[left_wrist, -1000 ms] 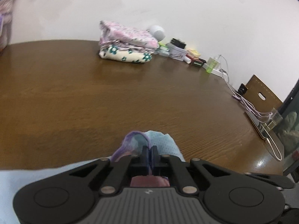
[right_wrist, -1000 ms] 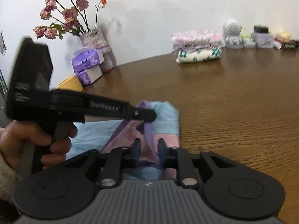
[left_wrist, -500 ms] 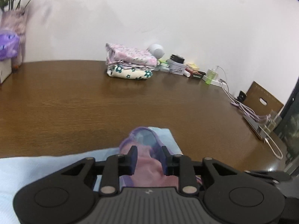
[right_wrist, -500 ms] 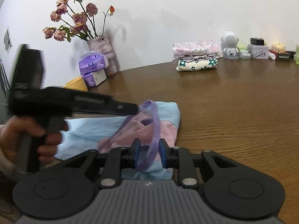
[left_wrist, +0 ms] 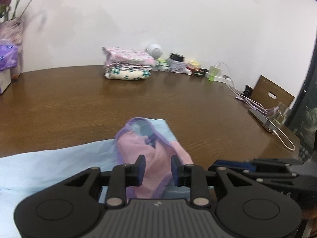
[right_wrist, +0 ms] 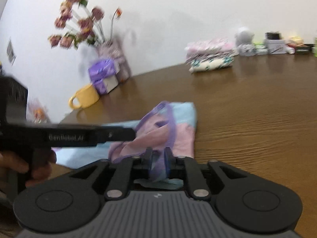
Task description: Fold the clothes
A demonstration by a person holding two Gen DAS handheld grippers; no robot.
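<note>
A light blue garment point(left_wrist: 59, 164) with a pink panel and purple trim lies on the brown table point(left_wrist: 79, 103) in front of both grippers. My left gripper point(left_wrist: 157, 158) hovers over the pink panel point(left_wrist: 138, 148). Its jaws are opening, and the cloth lies loose between and below them, untouched by the pads. My right gripper point(right_wrist: 158, 152) is shut on the garment's purple trim point(right_wrist: 156, 168) at the near edge. In the right wrist view the left gripper point(right_wrist: 130, 133) reaches in from the left, with a person's hand point(right_wrist: 19, 164) on it. A folded stack of clothes point(left_wrist: 127, 67) sits by the far wall.
A yellow mug point(right_wrist: 85, 98), purple tissue packs point(right_wrist: 103, 73) and a vase of dried flowers point(right_wrist: 113, 49) stand at the table's far left. Small boxes and a bottle point(left_wrist: 213, 72) line the back. A phone with cables point(left_wrist: 261, 119) lies at the right edge.
The left gripper, shut on the purple-edged fold a second ago, has opened, let it drop and pulled back. The right gripper keeps its hold on the trim.
</note>
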